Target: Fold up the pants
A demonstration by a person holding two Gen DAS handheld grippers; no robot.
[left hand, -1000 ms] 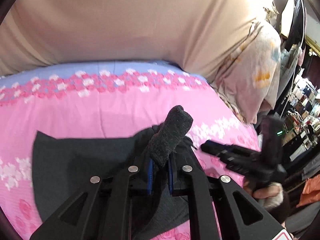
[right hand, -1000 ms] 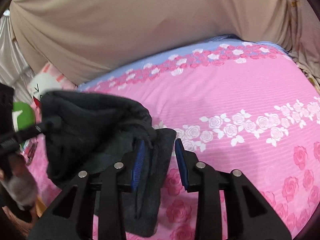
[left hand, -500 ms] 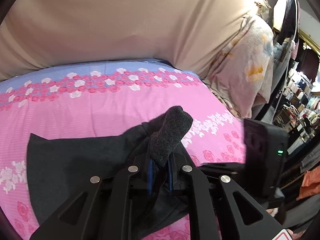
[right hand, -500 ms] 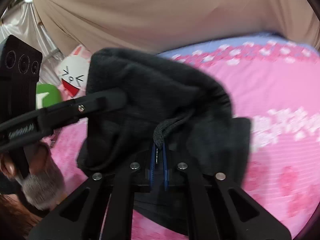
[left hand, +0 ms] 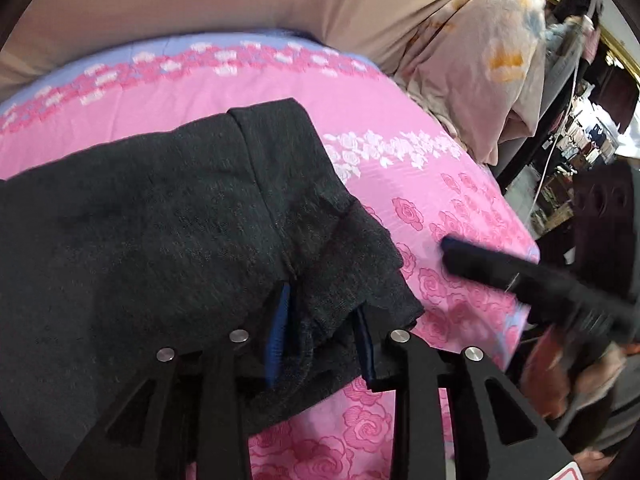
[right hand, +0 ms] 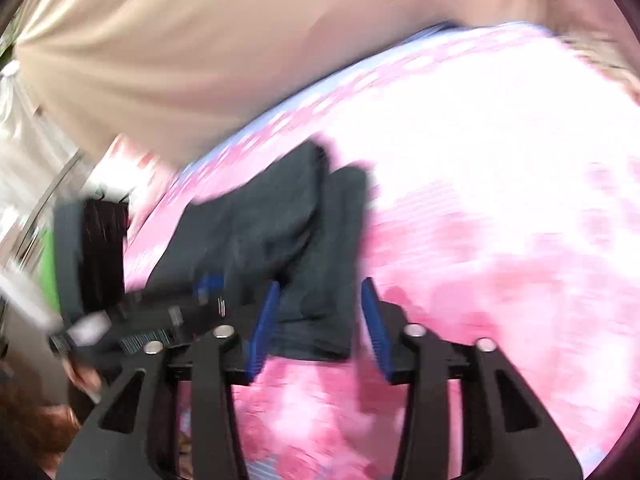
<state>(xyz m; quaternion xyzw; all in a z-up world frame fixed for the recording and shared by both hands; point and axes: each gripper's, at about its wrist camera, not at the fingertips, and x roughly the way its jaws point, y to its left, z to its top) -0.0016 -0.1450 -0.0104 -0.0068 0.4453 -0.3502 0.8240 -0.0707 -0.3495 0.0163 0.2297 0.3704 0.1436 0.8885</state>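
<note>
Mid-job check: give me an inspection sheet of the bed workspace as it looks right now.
Surface: pink rose-print bedsheet, blue band at far edge.
Job's things: dark grey pants folded, lying on the sheet.
Clutter: floral pillow at the bed's far corner.
Grippers: left gripper and right gripper, jaws just opened; cloth lies between the pads, unpinched.
Cables: thin white cable beyond the bed.
Surroundings: beige fabric backdrop; crowded shelves, blurred.

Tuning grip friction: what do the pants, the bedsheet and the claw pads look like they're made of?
Pants: dark charcoal knit, probably fleece or jersey; matte, heathered flecks and soft, thick folds.
Bedsheet: thin woven fabric, probably cotton or polyester; printed roses, fine stripes, lies smooth.
Left claw pads: blue, look like ridged rubber or plastic on black hard plastic fingers; exact material unclear.
</note>
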